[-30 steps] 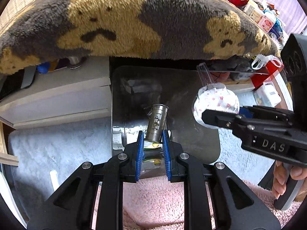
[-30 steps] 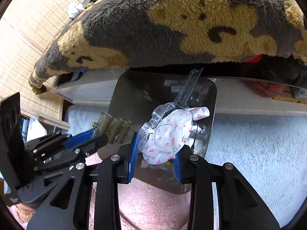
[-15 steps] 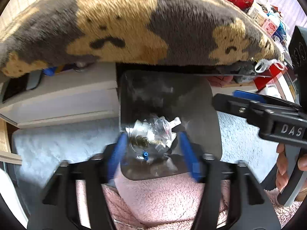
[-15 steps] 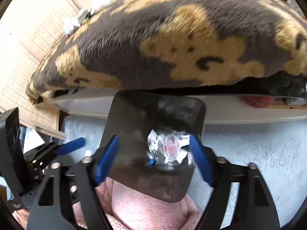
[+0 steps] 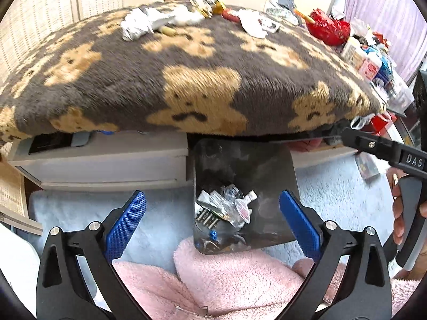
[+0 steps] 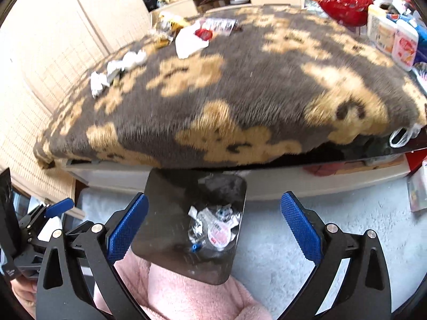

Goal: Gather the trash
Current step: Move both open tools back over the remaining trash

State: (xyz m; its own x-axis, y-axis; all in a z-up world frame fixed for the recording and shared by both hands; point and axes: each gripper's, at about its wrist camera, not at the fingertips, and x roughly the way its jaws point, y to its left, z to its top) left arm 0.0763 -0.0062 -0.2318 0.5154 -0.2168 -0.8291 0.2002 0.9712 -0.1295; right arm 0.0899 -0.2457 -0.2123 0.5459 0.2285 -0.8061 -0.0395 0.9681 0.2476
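Observation:
A dark metal bin [image 5: 253, 165] [image 6: 186, 186] stands on the floor under the edge of a bear-patterned blanket [image 5: 213, 80] [image 6: 240, 93]. Inside it lies clear plastic and wrapper trash [image 5: 226, 205] [image 6: 210, 226]. My left gripper [image 5: 210, 200] hangs above the bin, its jaws opening wide with nothing held between them. My right gripper [image 6: 213, 200] does the same beside it and shows at the right edge [image 5: 373, 144] of the left wrist view. More trash lies on the blanket: crumpled white paper [image 5: 136, 25] [image 6: 117, 69] and a white wrapper [image 5: 253, 24] [image 6: 186, 40].
A red bag [image 5: 328, 29] [image 6: 344, 0] and several boxes [image 5: 368, 61] crowd the blanket's far right. A white low drawer unit [image 5: 106, 160] sits left of the bin. Pale blue rug [image 5: 333, 194] surrounds it, and pink fleece [image 5: 226, 280] lies near me.
Both grippers opened and rose. The left let go of a metal cylinder and the right a clear plastic cup; both pieces now lie in the bin. The blanket's top came into view.

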